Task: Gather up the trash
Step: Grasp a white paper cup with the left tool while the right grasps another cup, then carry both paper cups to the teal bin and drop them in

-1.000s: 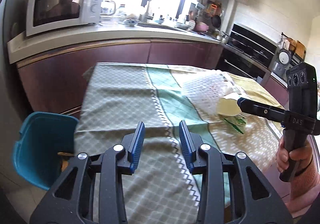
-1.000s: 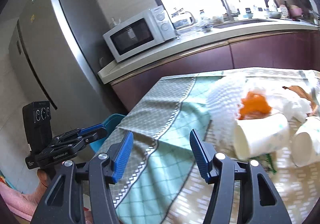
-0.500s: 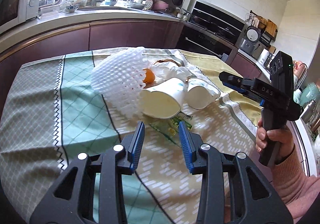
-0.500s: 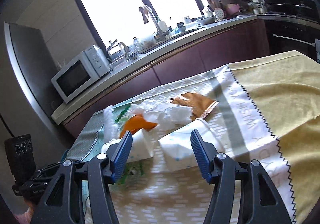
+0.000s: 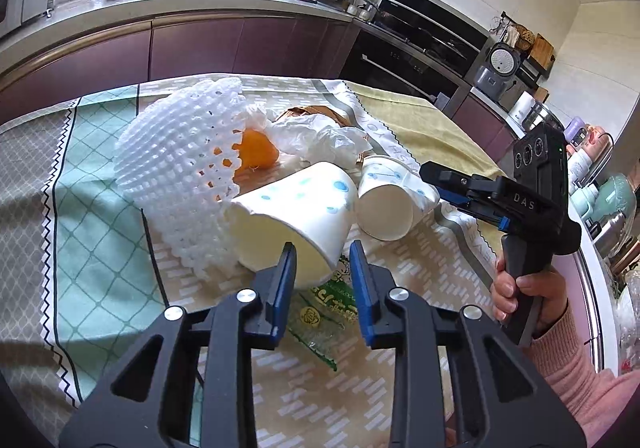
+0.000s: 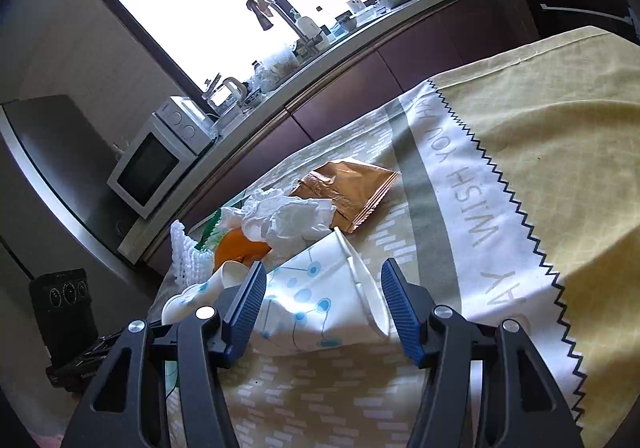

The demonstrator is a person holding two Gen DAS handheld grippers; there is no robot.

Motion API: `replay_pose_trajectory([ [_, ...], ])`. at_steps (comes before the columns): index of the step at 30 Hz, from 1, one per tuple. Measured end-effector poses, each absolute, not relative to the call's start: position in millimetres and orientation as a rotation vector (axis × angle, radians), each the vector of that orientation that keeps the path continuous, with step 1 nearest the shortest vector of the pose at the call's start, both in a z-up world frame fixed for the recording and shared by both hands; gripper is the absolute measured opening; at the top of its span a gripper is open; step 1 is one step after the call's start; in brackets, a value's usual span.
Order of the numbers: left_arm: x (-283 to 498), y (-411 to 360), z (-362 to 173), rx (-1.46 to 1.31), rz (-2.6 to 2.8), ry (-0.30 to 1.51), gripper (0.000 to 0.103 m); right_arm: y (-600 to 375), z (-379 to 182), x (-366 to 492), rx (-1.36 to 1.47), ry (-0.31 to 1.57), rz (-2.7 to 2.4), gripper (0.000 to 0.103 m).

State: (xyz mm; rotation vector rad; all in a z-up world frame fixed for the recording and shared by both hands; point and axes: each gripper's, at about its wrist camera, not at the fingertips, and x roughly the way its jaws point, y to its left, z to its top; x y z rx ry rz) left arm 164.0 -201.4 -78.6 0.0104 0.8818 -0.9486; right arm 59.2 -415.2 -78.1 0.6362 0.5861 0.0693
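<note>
Left gripper (image 5: 322, 272), jaws just narrowed yet parted and empty, at the rim of a tipped white blue-dotted paper cup (image 5: 296, 216) on the patterned tablecloth (image 5: 100, 232); right gripper (image 6: 324, 304), open, straddles a second tipped paper cup (image 6: 320, 300), pads clear

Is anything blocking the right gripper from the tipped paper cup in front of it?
Nothing visible does. The right gripper is open with the dotted white paper cup lying on its side between its fingers. The crumpled white tissue and copper foil wrapper lie beyond the cup.
</note>
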Motion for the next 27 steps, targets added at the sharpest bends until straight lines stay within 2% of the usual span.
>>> replay_pose_trajectory([
  [2, 165.8, -205.4, -78.8, 0.005, -0.961, 0.888, 0.017, -409.7, -77.8, 57.0, 0.636, 0.594, 0.103, 0.056],
  [4, 166.9, -209.5, -79.2, -0.002, -0.972, 0.895, 0.011, -403.6, -77.6, 54.2, 0.631, 0.600, 0.126, 0.049],
  [6, 166.2, -212.8, -78.1, -0.001, -0.973, 0.889, 0.010, -399.7, -77.8, 51.5, 0.634, 0.602, 0.149, 0.034],
  [9, 162.8, -216.4, -74.1, 0.009, -0.982, 0.868, 0.007, -393.9, -77.5, 48.5, 0.631, 0.604, 0.168, 0.017],
  [12, 156.4, -212.6, -67.8, 0.022, -0.993, 0.840, 0.007, -389.0, -76.1, 44.4, 0.631, 0.597, 0.180, 0.007],
  [18, 145.7, -202.3, -54.5, 0.012, -1.018, 0.795, 0.007, -378.8, -64.0, 33.7, 0.619, 0.559, 0.206, 0.003],
  [27, 124.4, -150.4, -24.5, -0.017, -1.025, 0.705, 0.007, -364.5, -38.8, 21.4, 0.608, 0.499, 0.232, 0.002],
])
